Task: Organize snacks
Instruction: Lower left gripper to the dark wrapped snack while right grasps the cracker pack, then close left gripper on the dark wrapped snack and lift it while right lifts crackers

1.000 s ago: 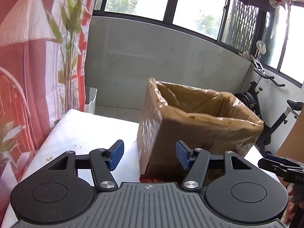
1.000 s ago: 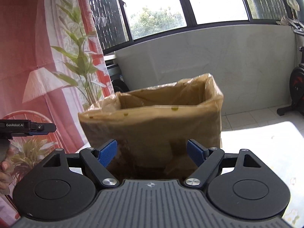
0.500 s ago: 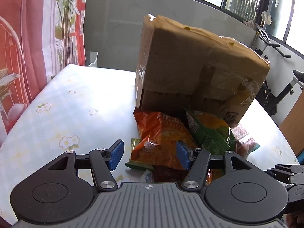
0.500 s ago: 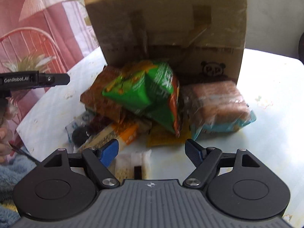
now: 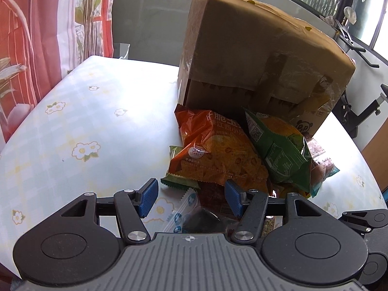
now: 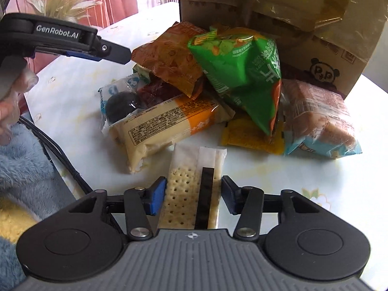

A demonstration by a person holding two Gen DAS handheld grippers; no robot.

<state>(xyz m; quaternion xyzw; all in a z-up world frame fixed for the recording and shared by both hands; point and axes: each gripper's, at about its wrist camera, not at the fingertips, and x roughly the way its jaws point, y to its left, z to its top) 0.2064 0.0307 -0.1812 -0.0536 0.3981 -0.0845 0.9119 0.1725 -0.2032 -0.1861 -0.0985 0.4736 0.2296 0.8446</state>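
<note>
jaws of the right gripper point(image 6: 193, 195) are standing apart, straddling a cracker packet point(image 6: 194, 181) without clamping it. the left gripper point(image 5: 191, 197) is likewise gaping over a clear-wrapped dark cookie point(image 5: 194, 215). beyond, an orange chip bag point(image 5: 213, 150) and a green bag point(image 5: 281, 150) are lying heaped against a cardboard box point(image 5: 254, 58) on the flowered table point(image 5: 84, 126).

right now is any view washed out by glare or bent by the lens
Left wrist view: daylight blows out the tablecloth beside the cardboard box, erasing its flower print there; the fisheye bows the table edge. Right wrist view: evenly lit, the cracker pack between the open right tongs is sharp, with small glints on the green bag.
</note>
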